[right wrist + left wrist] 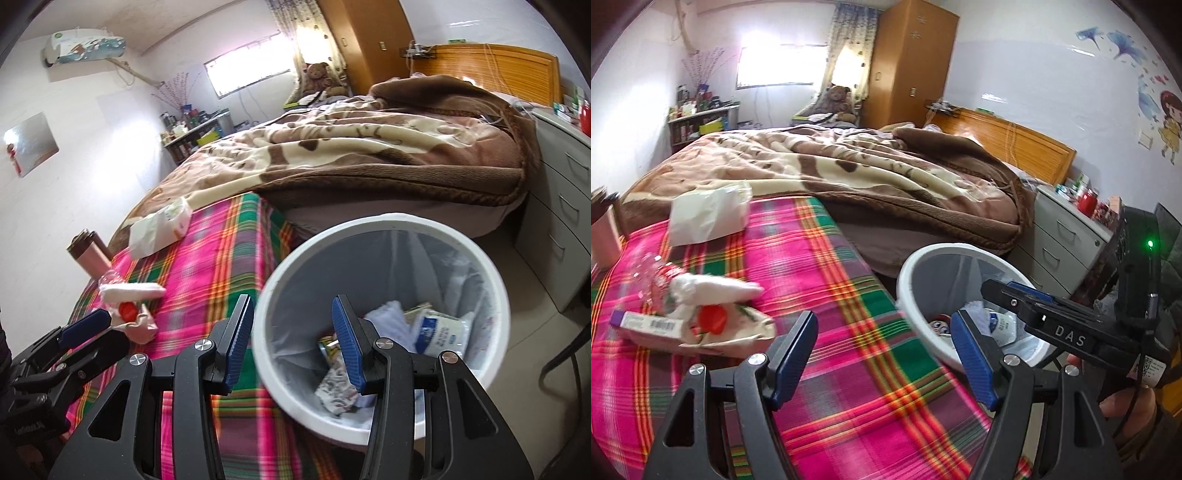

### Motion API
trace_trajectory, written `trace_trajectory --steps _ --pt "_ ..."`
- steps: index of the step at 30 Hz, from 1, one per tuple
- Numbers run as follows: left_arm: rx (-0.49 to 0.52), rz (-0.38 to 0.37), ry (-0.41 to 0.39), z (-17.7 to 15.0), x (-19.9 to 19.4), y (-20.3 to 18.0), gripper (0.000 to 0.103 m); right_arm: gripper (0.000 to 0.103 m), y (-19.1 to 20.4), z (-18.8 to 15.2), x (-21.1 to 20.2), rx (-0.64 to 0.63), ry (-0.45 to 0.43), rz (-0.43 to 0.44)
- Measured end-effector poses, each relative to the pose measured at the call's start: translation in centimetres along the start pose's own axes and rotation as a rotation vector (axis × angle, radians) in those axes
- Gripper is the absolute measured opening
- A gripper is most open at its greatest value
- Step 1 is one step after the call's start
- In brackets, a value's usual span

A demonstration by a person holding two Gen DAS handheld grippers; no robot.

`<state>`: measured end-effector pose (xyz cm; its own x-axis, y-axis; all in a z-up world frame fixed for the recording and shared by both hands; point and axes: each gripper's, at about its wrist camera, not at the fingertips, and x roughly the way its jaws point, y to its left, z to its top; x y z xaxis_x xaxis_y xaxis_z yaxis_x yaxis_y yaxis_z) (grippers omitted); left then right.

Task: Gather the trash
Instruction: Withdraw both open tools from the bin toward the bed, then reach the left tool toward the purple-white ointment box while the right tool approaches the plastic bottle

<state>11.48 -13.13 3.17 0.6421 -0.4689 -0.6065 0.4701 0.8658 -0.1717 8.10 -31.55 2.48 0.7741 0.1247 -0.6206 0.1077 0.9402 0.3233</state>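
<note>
Both my jaws stand apart and hold nothing. The bin (380, 236) beside the bed (849, 280) already has some trash; a pile (698, 317) and a white bag (709, 214) remain there.

I see a plaid bed cover (827, 288), hot pink w/ green blocks & orange-yellow stripes. Blanket (871, 173) is brown & cream, blotchy pattern. Bin (373, 236) has white rim, grey inside, clear liner. Both tongs, left (882, 358) & right (291, 339), are black w/ blue ribbed pads. Trash pile: red cap (713, 319), white tissue (713, 291), purple-ended tube (646, 325). Flask (90, 254) pink, brown top. Wardrobe (912, 62) & headboard (1008, 144) orange wood.
</note>
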Motion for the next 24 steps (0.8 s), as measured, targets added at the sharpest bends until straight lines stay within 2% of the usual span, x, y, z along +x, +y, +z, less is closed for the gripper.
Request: trace_trajectory --steps 14,24 --pt "-0.136 0.146 -0.03 -1.2 -2.8 8.1 0.076 0.047 5.9 -0.5 1.7 -0.13 0.017 0.091" --pt "-0.226 0.247 -0.028 -2.3 -4.3 13.7 0.077 0.053 9.6 -0.8 3.3 -0.209 0.049 0.141"
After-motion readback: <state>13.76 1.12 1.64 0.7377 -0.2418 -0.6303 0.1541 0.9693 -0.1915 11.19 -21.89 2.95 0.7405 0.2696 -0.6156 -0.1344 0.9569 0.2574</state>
